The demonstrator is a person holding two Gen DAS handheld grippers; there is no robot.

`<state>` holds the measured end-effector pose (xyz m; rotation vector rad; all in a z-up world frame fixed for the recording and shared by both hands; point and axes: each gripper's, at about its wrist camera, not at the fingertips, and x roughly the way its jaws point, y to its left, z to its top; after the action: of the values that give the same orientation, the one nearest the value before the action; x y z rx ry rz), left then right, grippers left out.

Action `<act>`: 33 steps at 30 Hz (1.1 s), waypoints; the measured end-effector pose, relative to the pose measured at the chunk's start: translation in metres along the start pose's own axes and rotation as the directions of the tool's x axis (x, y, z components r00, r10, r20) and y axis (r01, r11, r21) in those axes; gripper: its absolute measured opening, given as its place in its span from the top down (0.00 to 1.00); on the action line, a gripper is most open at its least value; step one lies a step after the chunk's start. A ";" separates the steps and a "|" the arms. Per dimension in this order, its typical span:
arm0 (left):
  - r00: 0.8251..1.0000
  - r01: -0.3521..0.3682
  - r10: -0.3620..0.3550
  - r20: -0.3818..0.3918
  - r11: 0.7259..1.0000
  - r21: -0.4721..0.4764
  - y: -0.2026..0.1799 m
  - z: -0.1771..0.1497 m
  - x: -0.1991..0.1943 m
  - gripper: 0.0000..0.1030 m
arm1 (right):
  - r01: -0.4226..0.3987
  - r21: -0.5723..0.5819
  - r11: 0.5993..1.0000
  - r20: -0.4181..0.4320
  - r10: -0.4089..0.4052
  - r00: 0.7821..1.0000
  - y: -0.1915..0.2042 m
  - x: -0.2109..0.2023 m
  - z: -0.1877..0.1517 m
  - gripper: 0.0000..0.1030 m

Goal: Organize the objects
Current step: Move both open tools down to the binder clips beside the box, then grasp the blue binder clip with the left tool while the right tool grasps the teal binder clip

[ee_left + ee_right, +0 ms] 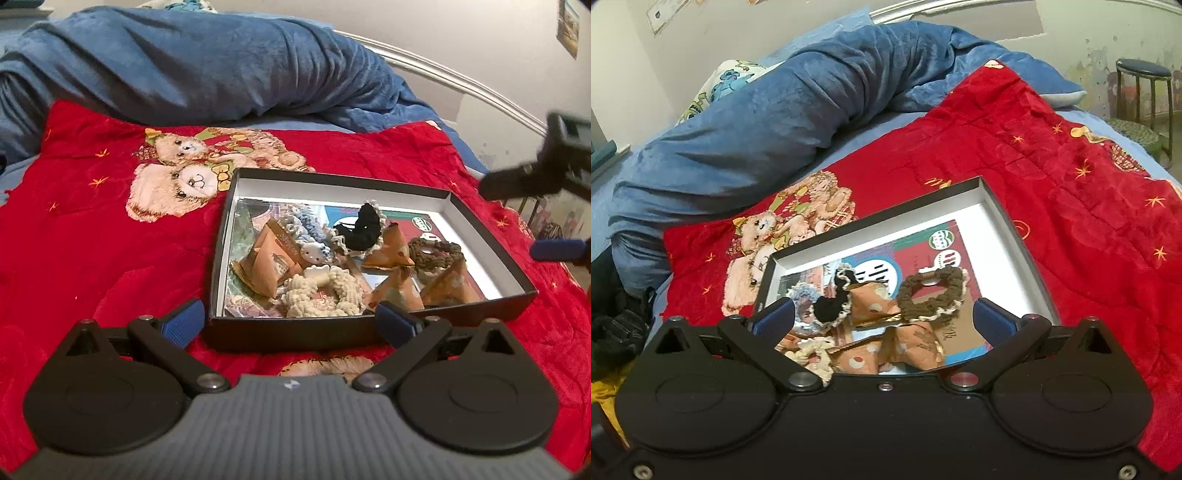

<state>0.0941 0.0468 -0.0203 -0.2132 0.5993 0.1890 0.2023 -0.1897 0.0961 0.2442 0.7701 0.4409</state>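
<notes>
A black box with white inner walls [476,240] lies on a red blanket. It holds crocheted scrunchies, cream [325,291], blue [306,225], black [364,223] and brown [436,253], and several orange paper pouches [266,262]. My left gripper [290,323] is open and empty at the box's near wall. My right gripper [884,315] is open and empty just above the box [1001,206], over the brown scrunchie [931,299], the black scrunchie [831,308] and the pouches [912,345]. The right gripper also shows at the right edge of the left wrist view [546,218].
The red blanket with teddy bears [110,229] covers the bed. A rumpled blue blanket [184,66] lies behind it. A white bed rail [461,81] and wall are at the back. A stool [1143,88] stands beyond the bed at the right.
</notes>
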 end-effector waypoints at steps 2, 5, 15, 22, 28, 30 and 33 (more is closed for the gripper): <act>1.000 -0.006 0.006 0.000 1.000 0.007 -0.002 -0.001 0.000 0.01 | 0.008 -0.034 0.999 0.007 -0.008 1.000 -0.004 -0.002 -0.005 0.01; 1.000 0.002 -0.003 0.009 0.998 0.070 -0.008 -0.008 -0.001 0.01 | 0.079 -0.115 0.990 0.079 -0.070 0.994 -0.012 -0.007 -0.014 0.02; 0.993 0.073 -0.062 -0.098 0.991 0.109 -0.024 -0.028 0.008 0.04 | 0.085 -0.307 0.948 -0.006 -0.091 0.996 -0.018 0.016 -0.049 0.12; 0.989 0.127 -0.113 -0.095 0.979 0.158 -0.037 -0.040 -0.005 0.07 | 0.068 -0.385 0.920 -0.165 -0.141 0.976 -0.026 0.016 -0.082 0.17; 0.994 0.071 -0.054 -0.090 0.977 0.200 -0.042 -0.043 0.007 0.32 | 0.088 -0.310 0.947 -0.169 -0.146 0.975 -0.042 0.020 -0.080 0.33; 0.994 0.073 -0.055 -0.095 0.978 0.196 -0.042 -0.044 0.007 0.41 | 0.118 -0.295 0.948 -0.149 -0.168 0.975 -0.045 0.021 -0.078 0.44; 0.994 0.081 -0.063 -0.087 0.972 0.222 -0.046 -0.046 0.003 0.63 | 0.116 -0.311 0.943 -0.136 -0.165 0.977 -0.046 0.023 -0.078 0.53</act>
<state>0.0829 -0.0089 -0.0528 -0.0230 0.6860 0.0415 0.1748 -0.2150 0.0106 -0.1343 0.8595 0.4392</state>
